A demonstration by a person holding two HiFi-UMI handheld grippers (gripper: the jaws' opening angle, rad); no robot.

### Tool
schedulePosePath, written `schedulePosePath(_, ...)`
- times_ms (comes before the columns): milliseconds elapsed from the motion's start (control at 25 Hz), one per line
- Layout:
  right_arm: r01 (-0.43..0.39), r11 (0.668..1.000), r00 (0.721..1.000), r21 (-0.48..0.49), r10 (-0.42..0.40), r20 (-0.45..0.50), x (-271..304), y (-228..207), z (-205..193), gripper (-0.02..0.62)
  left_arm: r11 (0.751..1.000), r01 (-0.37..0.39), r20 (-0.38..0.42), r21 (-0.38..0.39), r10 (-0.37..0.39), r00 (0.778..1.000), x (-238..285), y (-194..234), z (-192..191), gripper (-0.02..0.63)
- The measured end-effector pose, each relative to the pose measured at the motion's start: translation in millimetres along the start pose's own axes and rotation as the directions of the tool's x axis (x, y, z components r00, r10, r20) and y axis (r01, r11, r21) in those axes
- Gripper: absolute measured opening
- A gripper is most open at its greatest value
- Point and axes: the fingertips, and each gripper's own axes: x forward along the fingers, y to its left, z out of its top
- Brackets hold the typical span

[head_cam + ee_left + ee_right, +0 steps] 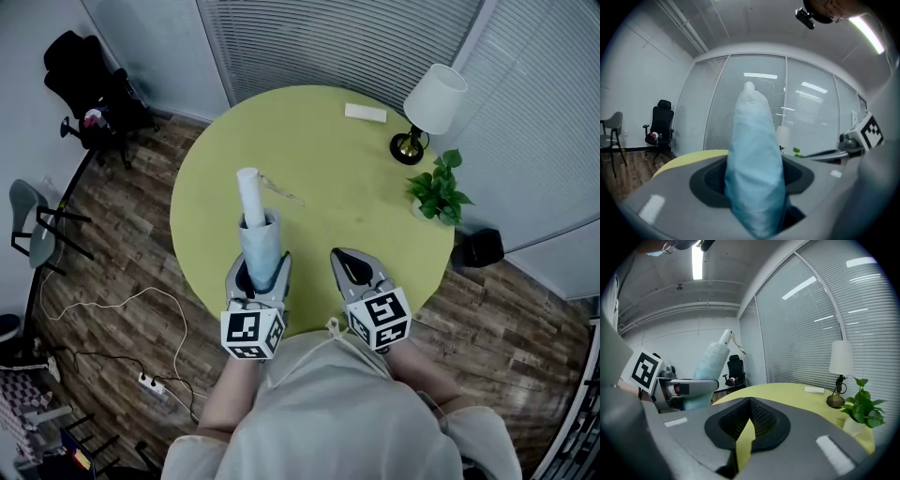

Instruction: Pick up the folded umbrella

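Umbrella (260, 239) — just one — clamped in left claw (262, 268).

The right gripper (749, 404) has its jaws meeting at the tips with nothing between them, over the yellow-green table (787, 394). At left, the left gripper (691, 386) clasps a tilted pale blue folded umbrella (710, 363). A lamp (841, 366) and a potted plant (862, 406) stand at right.

No words, numbers or brand names can be read anywhere in these views. The only printed marks are black-and-white square patterns on the cube (251, 334) of the left gripper (260, 264) and the cube (380, 319) of the right gripper (347, 261). They spell nothing.
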Motion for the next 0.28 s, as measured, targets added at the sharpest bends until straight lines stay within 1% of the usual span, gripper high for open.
schedulePosePath(280, -0.006, 1.0, 1.0, 0.003, 0.006, 0.003, 1.3, 0.7, -0.4, -0.002, 1.0, 0.008, 0.0, 0.009, -0.008, 1.0, 1.4, -2.6, 0.6, 0.282)
